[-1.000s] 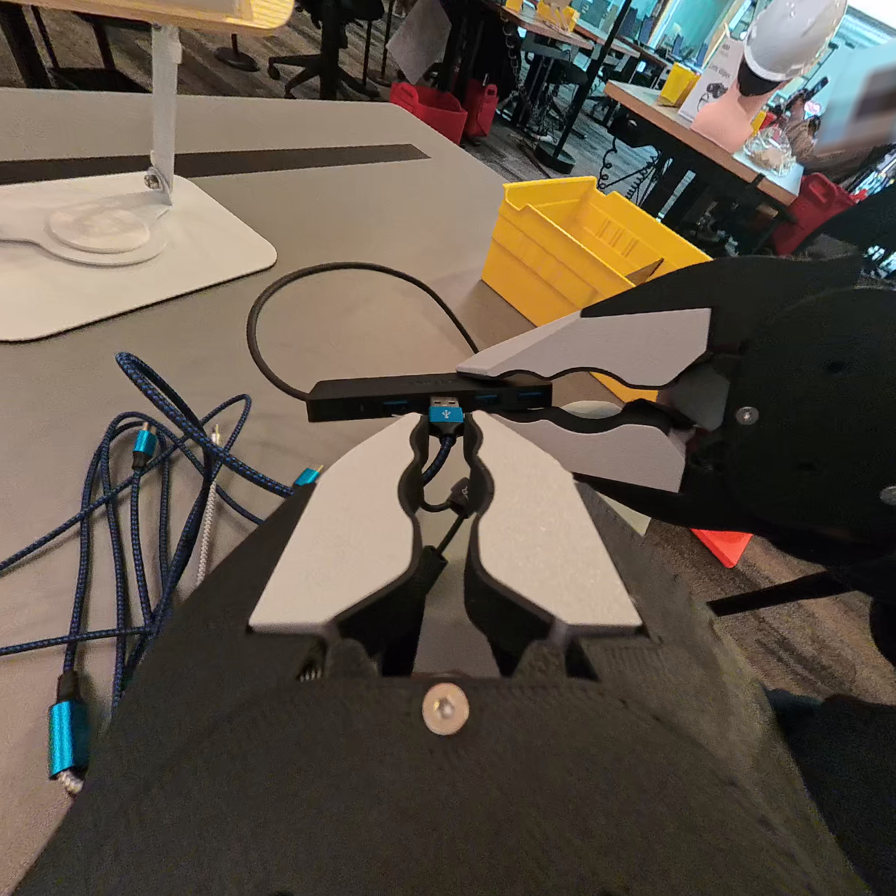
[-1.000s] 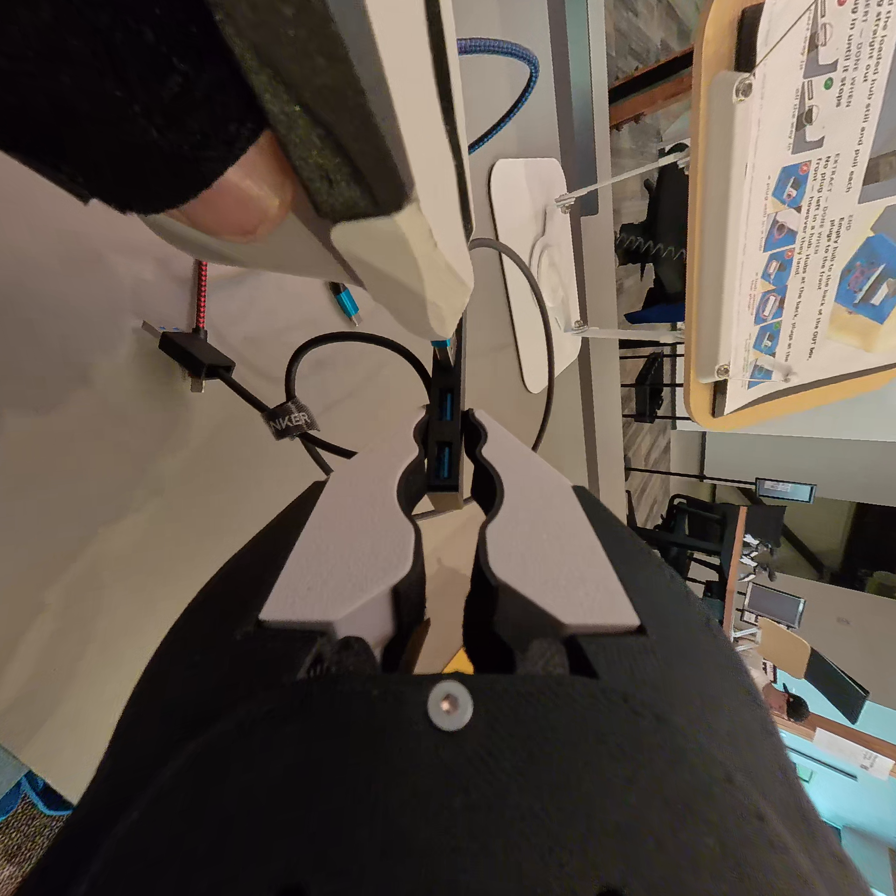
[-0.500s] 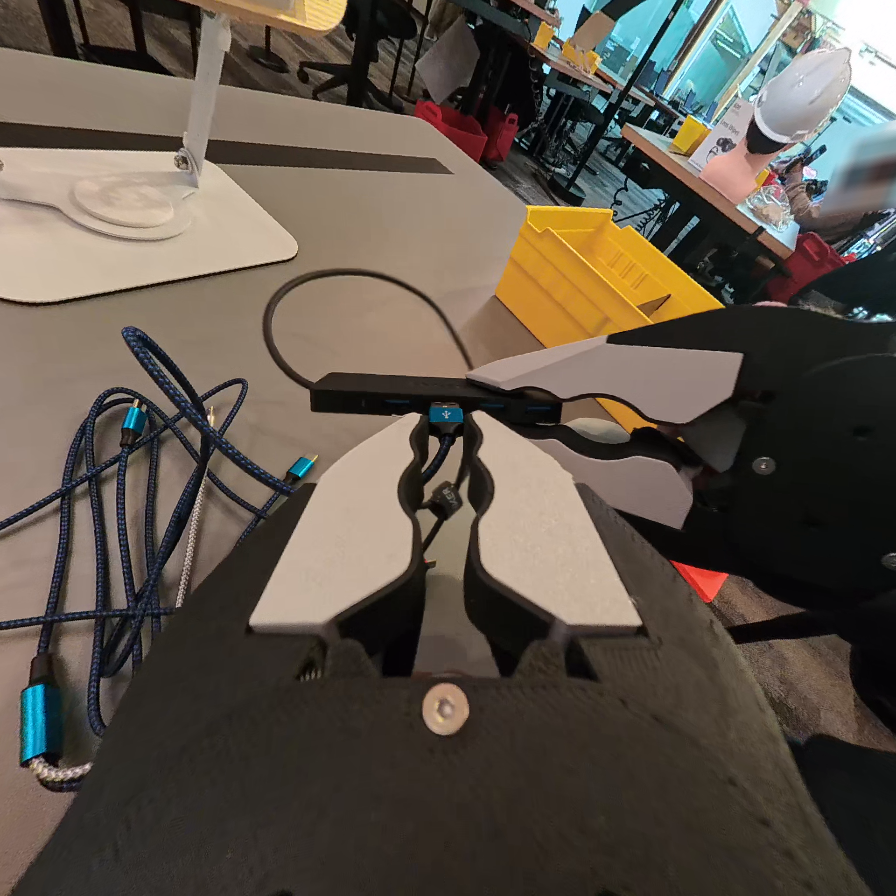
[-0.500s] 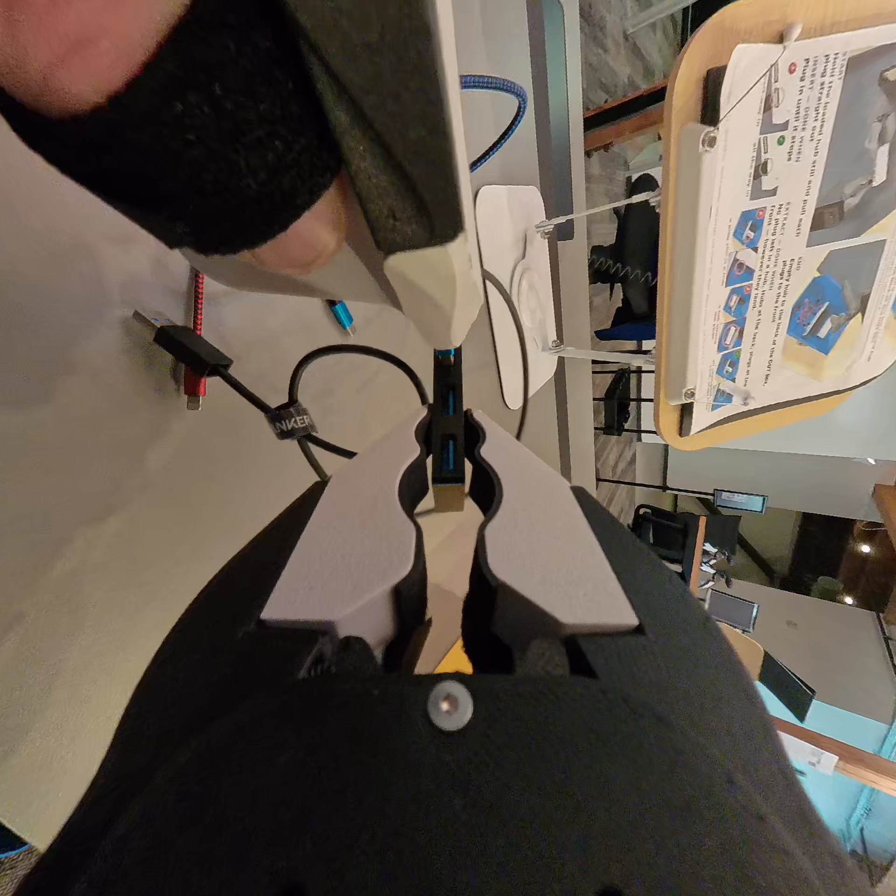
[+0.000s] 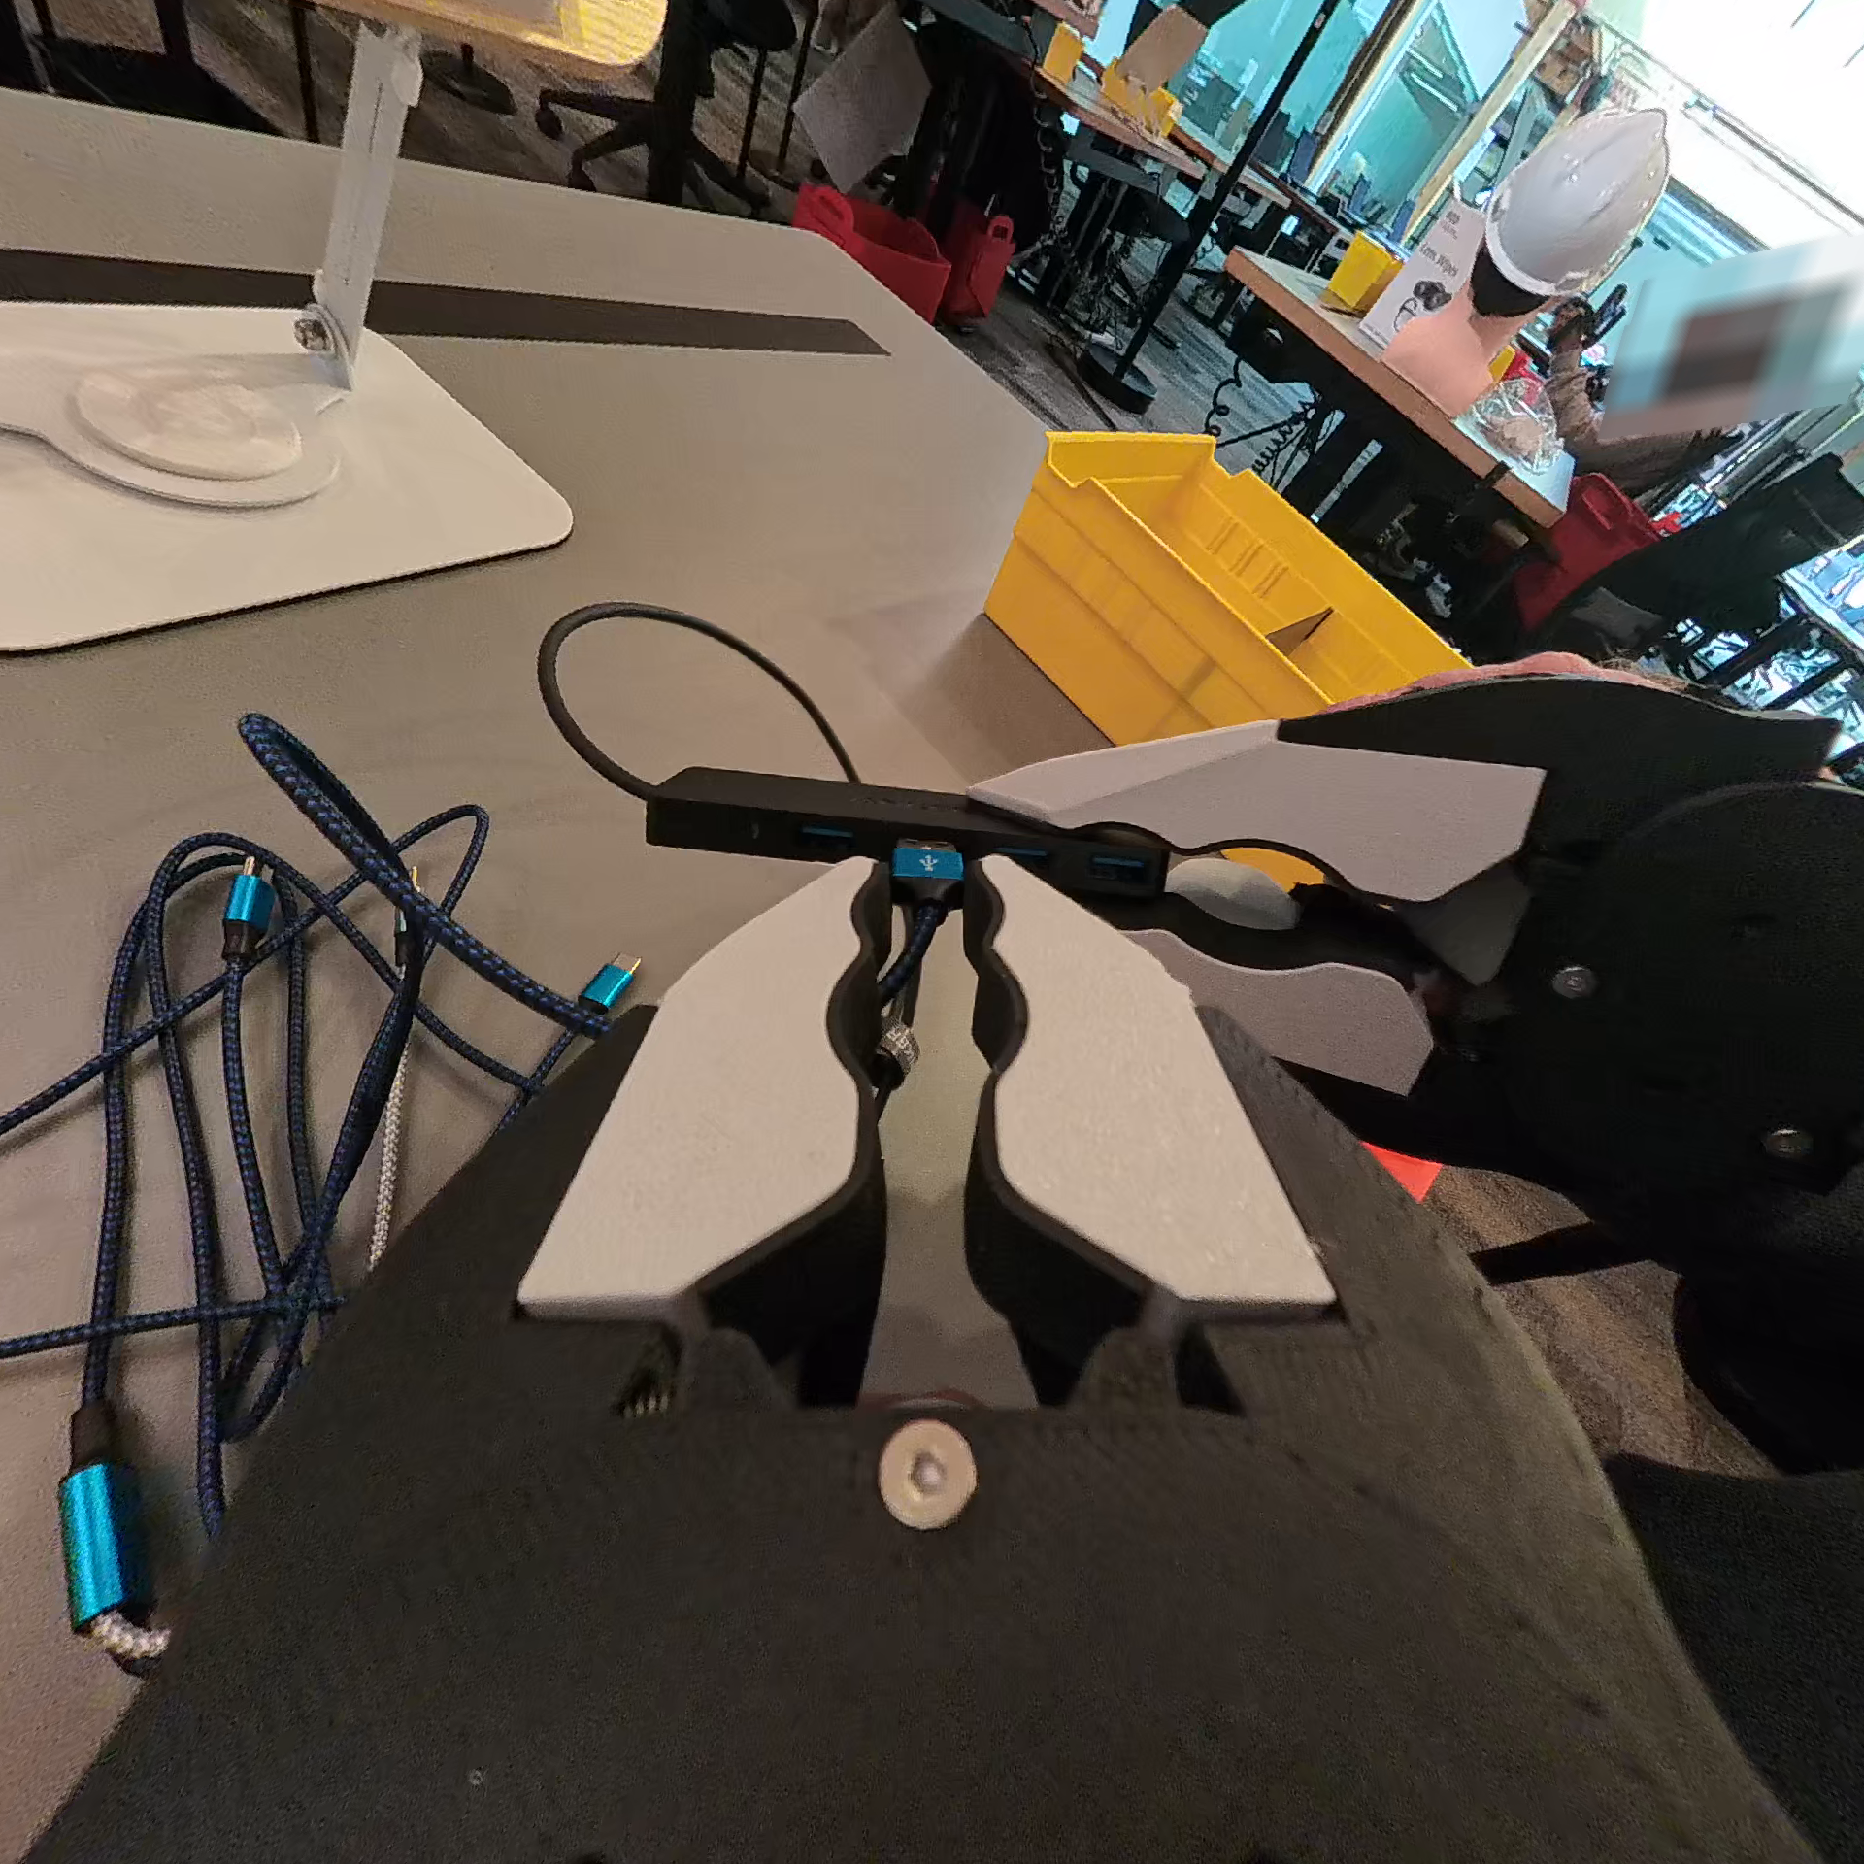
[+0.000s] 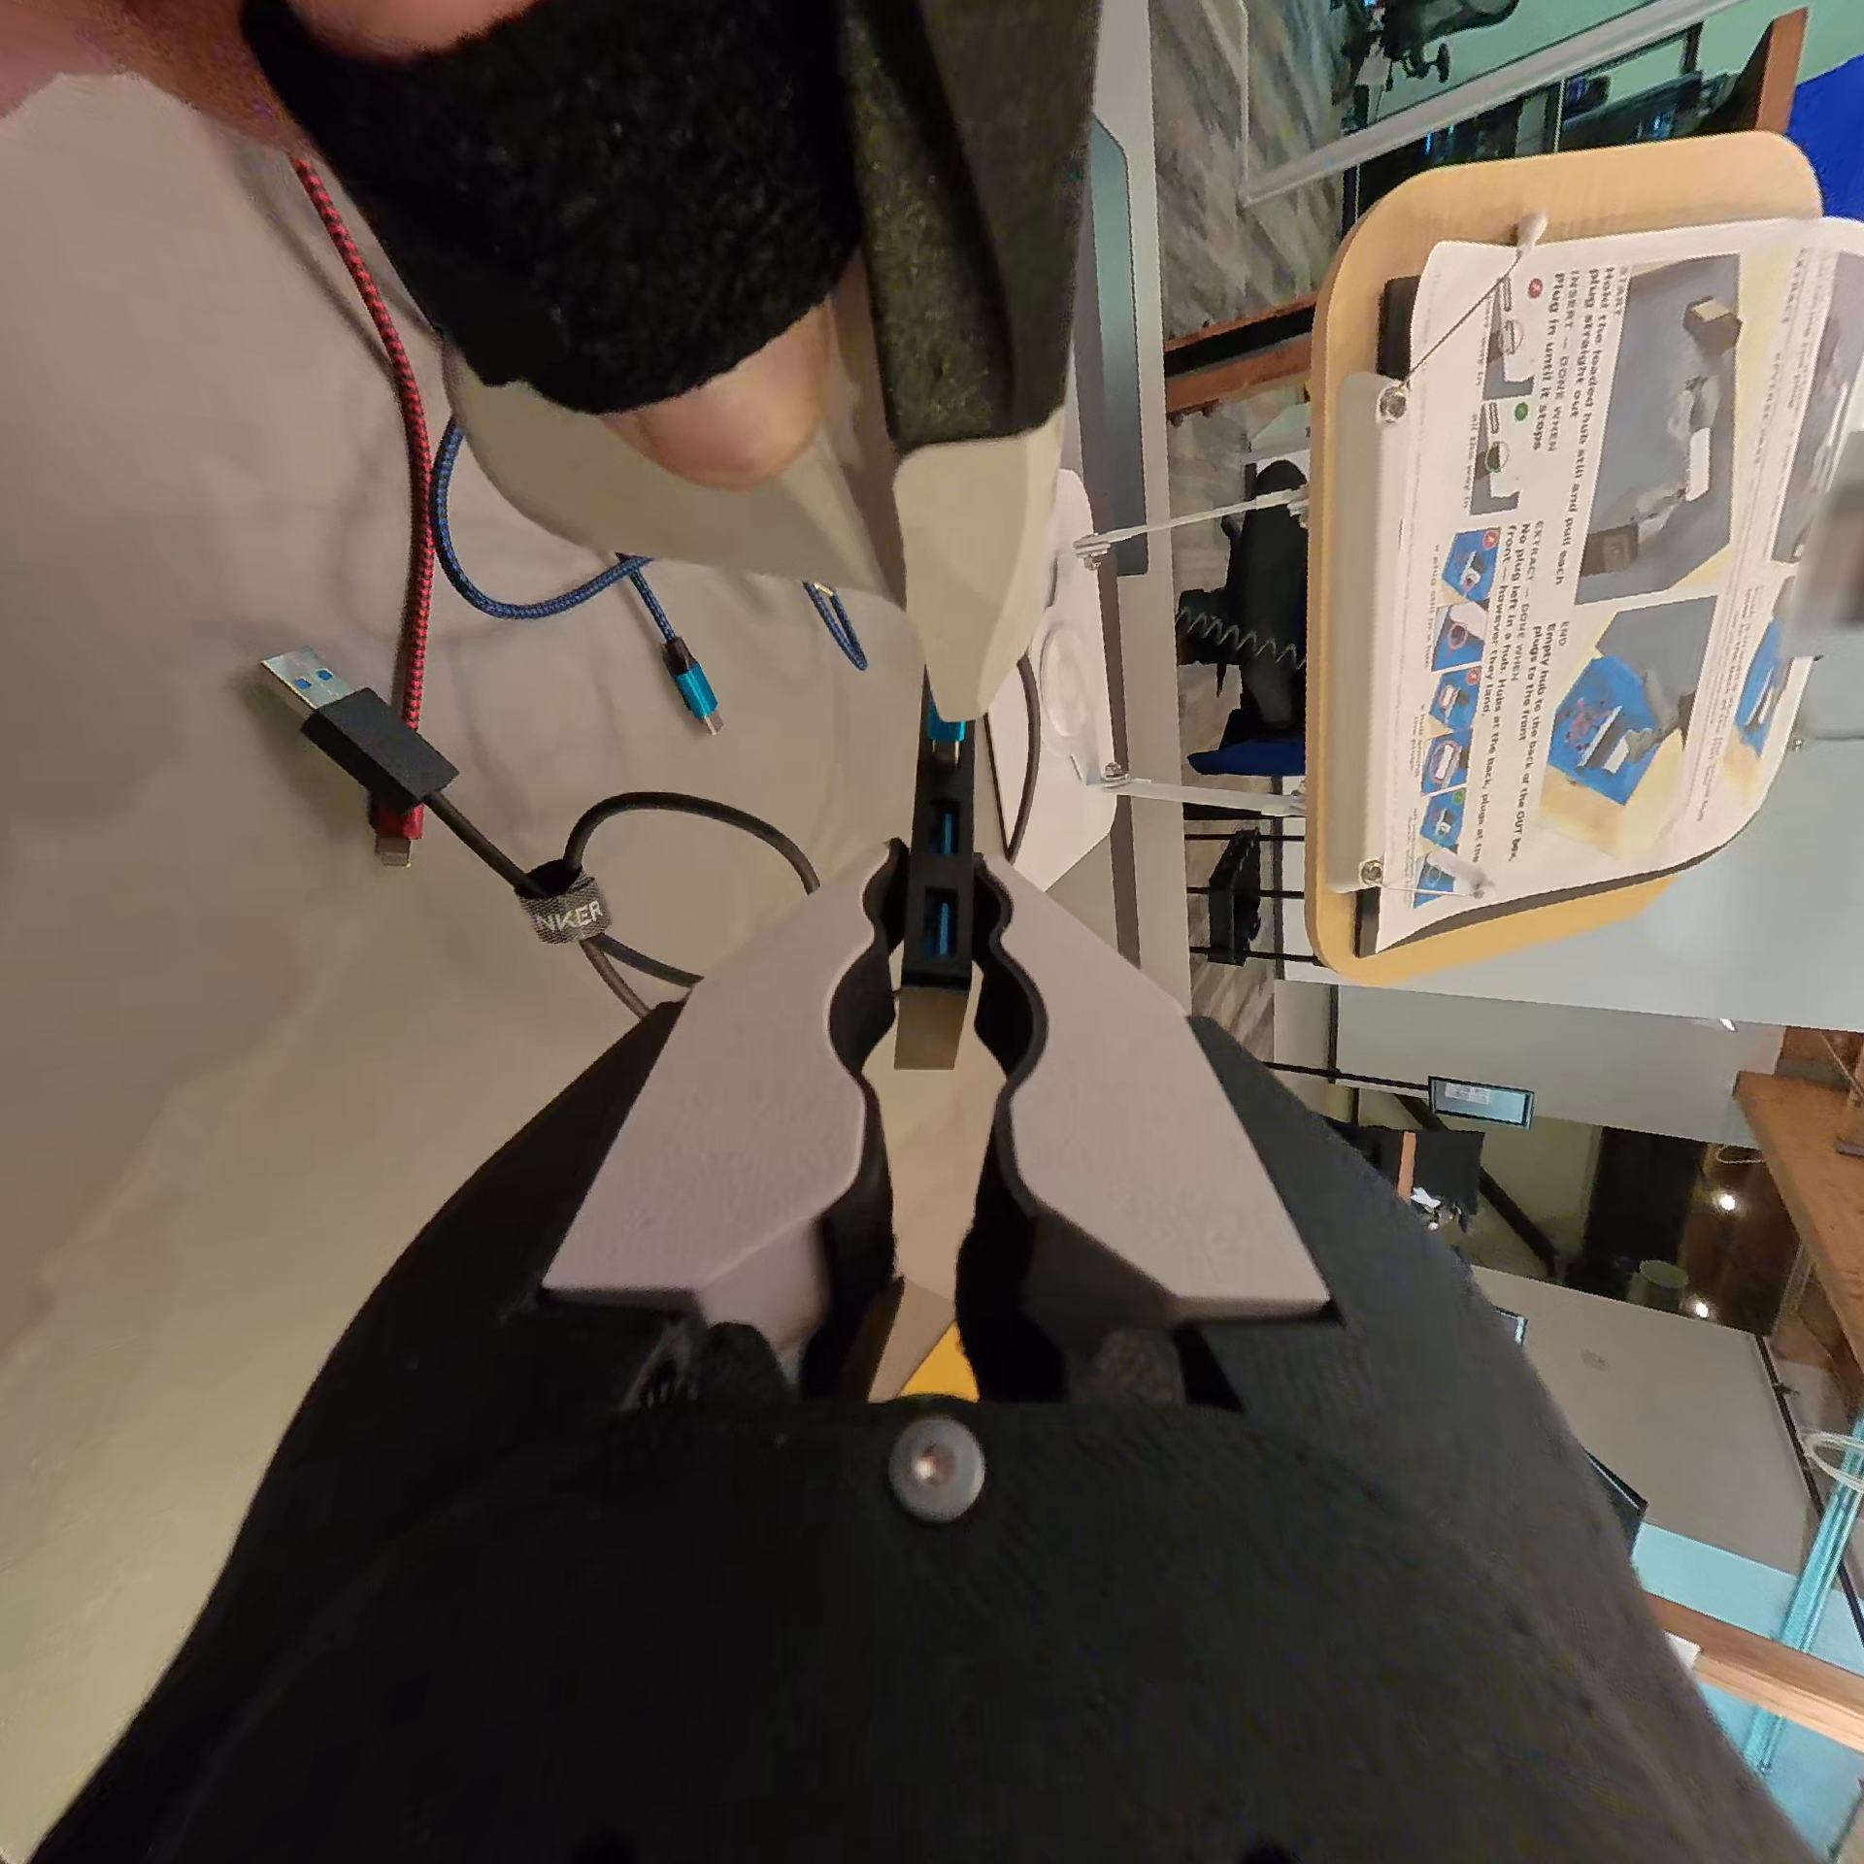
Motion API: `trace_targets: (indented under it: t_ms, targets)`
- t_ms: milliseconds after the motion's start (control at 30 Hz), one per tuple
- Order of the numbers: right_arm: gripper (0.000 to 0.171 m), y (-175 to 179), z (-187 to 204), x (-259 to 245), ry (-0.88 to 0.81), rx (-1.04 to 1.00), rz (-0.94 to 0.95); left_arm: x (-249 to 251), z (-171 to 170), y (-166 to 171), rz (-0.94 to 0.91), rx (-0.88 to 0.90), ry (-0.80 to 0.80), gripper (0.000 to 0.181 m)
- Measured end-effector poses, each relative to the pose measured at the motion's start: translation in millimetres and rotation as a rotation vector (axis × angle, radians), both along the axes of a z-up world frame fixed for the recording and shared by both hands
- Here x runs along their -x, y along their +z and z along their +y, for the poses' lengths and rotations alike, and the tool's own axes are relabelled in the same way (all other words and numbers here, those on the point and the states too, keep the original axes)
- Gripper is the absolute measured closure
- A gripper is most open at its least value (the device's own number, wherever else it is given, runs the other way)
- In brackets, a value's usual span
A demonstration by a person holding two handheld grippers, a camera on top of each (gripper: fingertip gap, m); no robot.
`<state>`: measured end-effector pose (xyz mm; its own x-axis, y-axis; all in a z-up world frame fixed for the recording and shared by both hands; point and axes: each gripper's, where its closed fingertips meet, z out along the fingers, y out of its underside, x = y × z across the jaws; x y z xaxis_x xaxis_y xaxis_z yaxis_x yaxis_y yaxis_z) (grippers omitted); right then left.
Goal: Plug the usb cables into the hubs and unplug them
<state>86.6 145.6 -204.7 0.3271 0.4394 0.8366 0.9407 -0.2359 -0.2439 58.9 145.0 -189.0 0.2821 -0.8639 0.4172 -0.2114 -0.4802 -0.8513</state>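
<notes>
A slim black USB hub [image 5: 797, 812] with blue ports is held in the air over the grey table. My right gripper [image 6: 936, 867] is shut on one end of the hub [image 6: 938, 928]; in the left wrist view it [image 5: 1069, 867] comes in from the right. My left gripper [image 5: 923, 876] is shut on a blue USB plug [image 5: 926, 865] that sits in a middle port, with a sliver of metal showing. The plug [image 6: 946, 728] also shows in the right wrist view under the left gripper's fingertips [image 6: 968, 605]. The plug's blue braided cable runs back between my left fingers.
Loose blue braided cables [image 5: 262, 1009] with cyan plugs lie at the left. The hub's own black plug [image 6: 373, 746] and a red braided cable [image 6: 403, 403] lie on the table [image 5: 706, 484]. A yellow bin [image 5: 1190, 595] stands at the right edge, a white stand base [image 5: 202, 484] at the back left. Less than 4 cm separates the two grippers' tips.
Both grippers have shifted together over the table with the hub and plug. Both grips are unchanged and the plug stays at the same port.
</notes>
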Motion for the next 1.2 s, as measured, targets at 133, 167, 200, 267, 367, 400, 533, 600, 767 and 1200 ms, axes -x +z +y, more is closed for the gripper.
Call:
trace_targets:
  t_ms: [133, 167, 200, 267, 367, 400, 533, 600, 767, 1200]
  targets:
    - [0.164, 1.2, -1.5, 2.3, 0.02, 0.0, -0.005, 0.8, -0.6, 0.5, 0.011, -0.003, -0.026, 0.168]
    - [0.164, 1.5, -1.9, 3.3, 0.027, -0.002, -0.006, 1.6, -1.0, 1.0, 0.011, 0.0, -0.035, 0.168]
    - [0.164, 2.7, -2.5, 4.4, 0.036, -0.007, -0.005, 2.5, -1.9, 2.2, 0.006, 0.009, -0.046, 0.168]
    - [0.164, 7.6, -4.0, 7.0, 0.053, -0.02, 0.007, 4.2, -3.2, 6.0, -0.007, 0.023, -0.069, 0.168]
    - [0.164, 11.8, -5.2, 10.1, 0.068, -0.029, 0.016, 5.1, -3.2, 9.6, -0.011, 0.036, -0.097, 0.168]
    - [0.164, 12.5, -5.5, 11.2, 0.077, -0.033, 0.015, 5.6, -3.1, 10.4, -0.018, 0.042, -0.106, 0.168]
    - [0.164, 14.9, -7.3, 14.6, 0.104, -0.039, 0.027, 6.7, -4.5, 12.7, -0.032, 0.063, -0.164, 0.168]
    - [0.164, 19.2, -8.8, 19.4, 0.128, -0.046, 0.051, 6.0, -6.7, 13.0, -0.032, 0.079, -0.204, 0.168]
    - [0.164, 24.4, -8.6, 20.8, 0.127, -0.056, 0.059, 6.6, -6.0, 16.8, -0.053, 0.091, -0.221, 0.168]
    - [0.163, 29.9, -6.0, 20.0, 0.134, -0.103, 0.04, 8.2, -4.8, 22.4, -0.085, 0.033, -0.216, 0.168]
